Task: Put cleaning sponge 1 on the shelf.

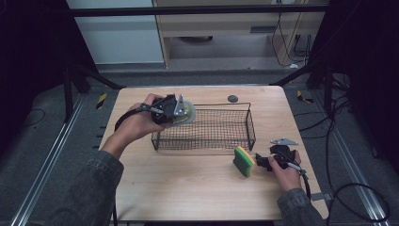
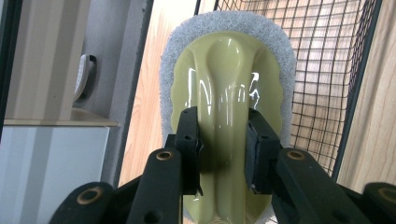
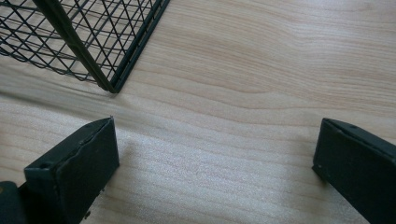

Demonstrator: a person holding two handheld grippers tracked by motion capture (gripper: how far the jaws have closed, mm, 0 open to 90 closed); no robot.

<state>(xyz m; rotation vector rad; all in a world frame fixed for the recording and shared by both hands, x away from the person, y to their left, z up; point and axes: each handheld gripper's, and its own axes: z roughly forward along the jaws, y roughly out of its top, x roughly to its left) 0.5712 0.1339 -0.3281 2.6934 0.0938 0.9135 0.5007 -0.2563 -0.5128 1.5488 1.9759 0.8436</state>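
Note:
A scrubber (image 2: 229, 70) with a glossy yellow-green handle and a white pad is clamped by its handle in my left gripper (image 2: 223, 149). In the high view my left gripper (image 1: 176, 110) holds the scrubber (image 1: 189, 113) at the far left corner of a black wire basket (image 1: 204, 141), just above its rim. A green and yellow sponge (image 1: 243, 161) stands on edge on the table in front of the basket's right end. My right gripper (image 1: 261, 162) sits just right of the sponge. Its jaws (image 3: 215, 163) stand wide open over bare wood with nothing between them.
The wooden table (image 1: 188, 188) carries a small dark round disc (image 1: 232, 98) near its far edge. The basket's mesh wall (image 2: 327, 70) is right of the scrubber, and its corner (image 3: 93, 46) lies ahead of the right jaws. Dark floor and metal rails surround the table.

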